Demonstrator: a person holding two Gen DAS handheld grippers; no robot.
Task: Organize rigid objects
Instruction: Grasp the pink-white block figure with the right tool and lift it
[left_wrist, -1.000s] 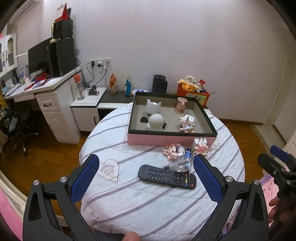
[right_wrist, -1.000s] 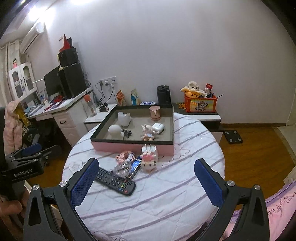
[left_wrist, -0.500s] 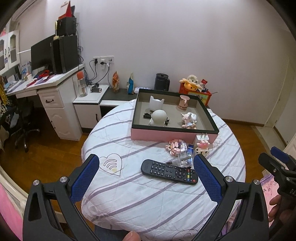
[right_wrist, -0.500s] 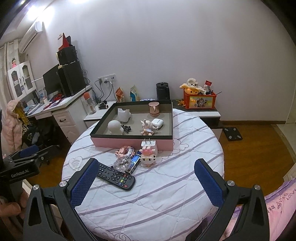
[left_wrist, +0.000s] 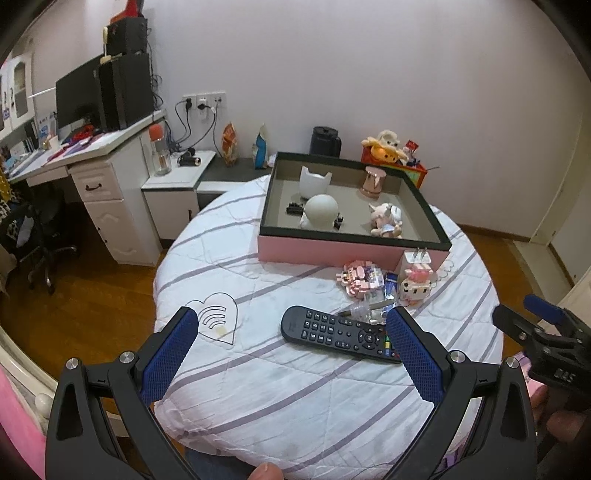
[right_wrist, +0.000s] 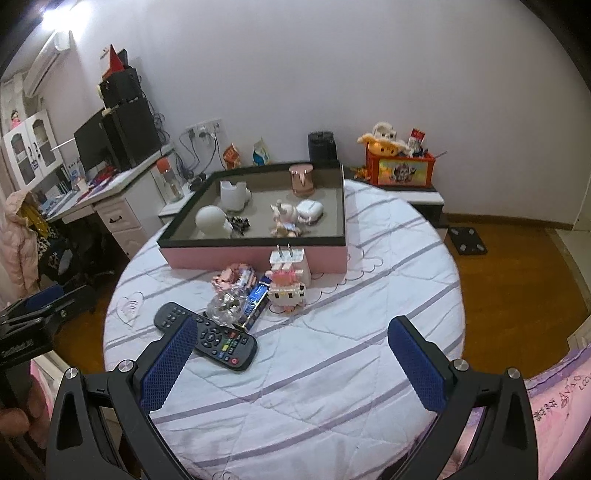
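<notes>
Both hand-held grippers, left (left_wrist: 288, 325) and right (right_wrist: 291, 332), hover spread wide and empty above the round worktop (right_wrist: 332, 369). From left to right before them lie a black remote (left_wrist: 341, 334), a clear bag (right_wrist: 227, 306), pink block toys (left_wrist: 360, 277) and a white plug (left_wrist: 417, 258), all just in front of the pink tray (left_wrist: 325, 253) holding figurines.

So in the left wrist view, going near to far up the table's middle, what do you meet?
Remote control → pink brick figure → pink tray's front wall → white round figurine → white cat-eared holder.
</notes>
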